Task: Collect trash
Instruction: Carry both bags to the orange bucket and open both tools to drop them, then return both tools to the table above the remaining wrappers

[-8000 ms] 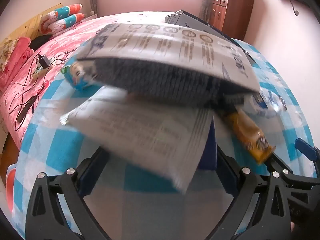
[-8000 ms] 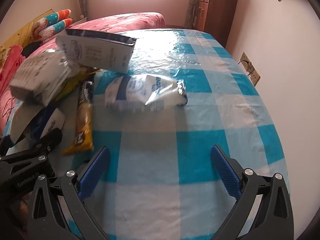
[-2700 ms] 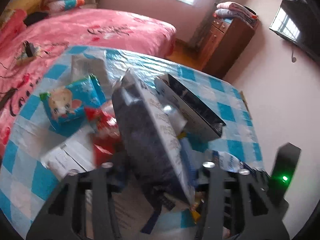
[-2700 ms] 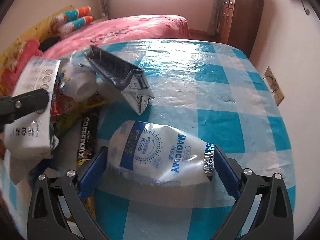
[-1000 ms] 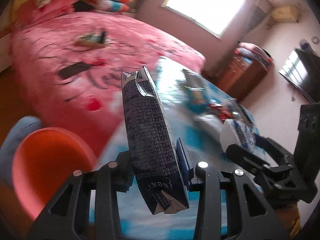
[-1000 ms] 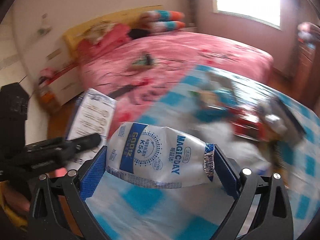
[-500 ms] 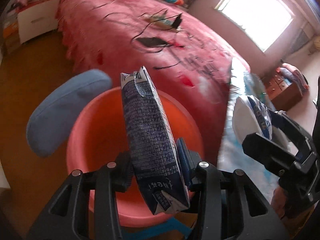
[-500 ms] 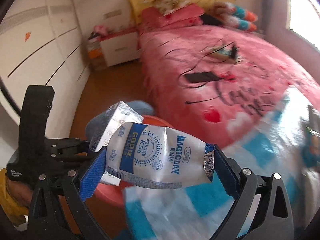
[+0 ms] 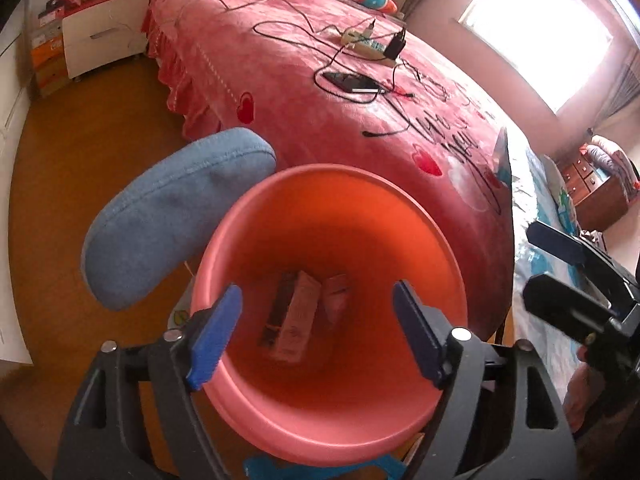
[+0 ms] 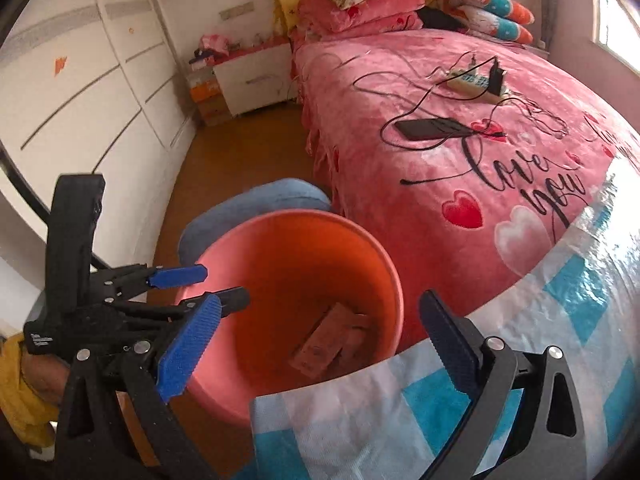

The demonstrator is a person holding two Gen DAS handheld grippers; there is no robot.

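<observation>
A round orange-pink bin [image 9: 256, 216] stands on the floor between the table and the bed; it also shows in the right wrist view [image 10: 280, 224]. A carton [image 9: 294, 318] lies at its bottom with more packaging beside it, also seen in the right wrist view [image 10: 324, 342]. My left gripper [image 9: 318, 330] is open and empty right above the bin's mouth. My right gripper [image 10: 316, 338] is open and empty, over the bin beside the table's corner. The white and blue pouch cannot be made out in the bin.
A blue cushioned stool [image 9: 168, 212] stands against the bin's left side. The pink bed [image 10: 460, 128] holds a phone, a power strip and cables. The checked table cloth [image 10: 540, 340] lies at lower right. A white bedside cabinet [image 10: 252, 80] stands far back on the wooden floor.
Both grippers have opened over the bin. The dark carton has left my left gripper and the white and blue pouch has left my right gripper.
</observation>
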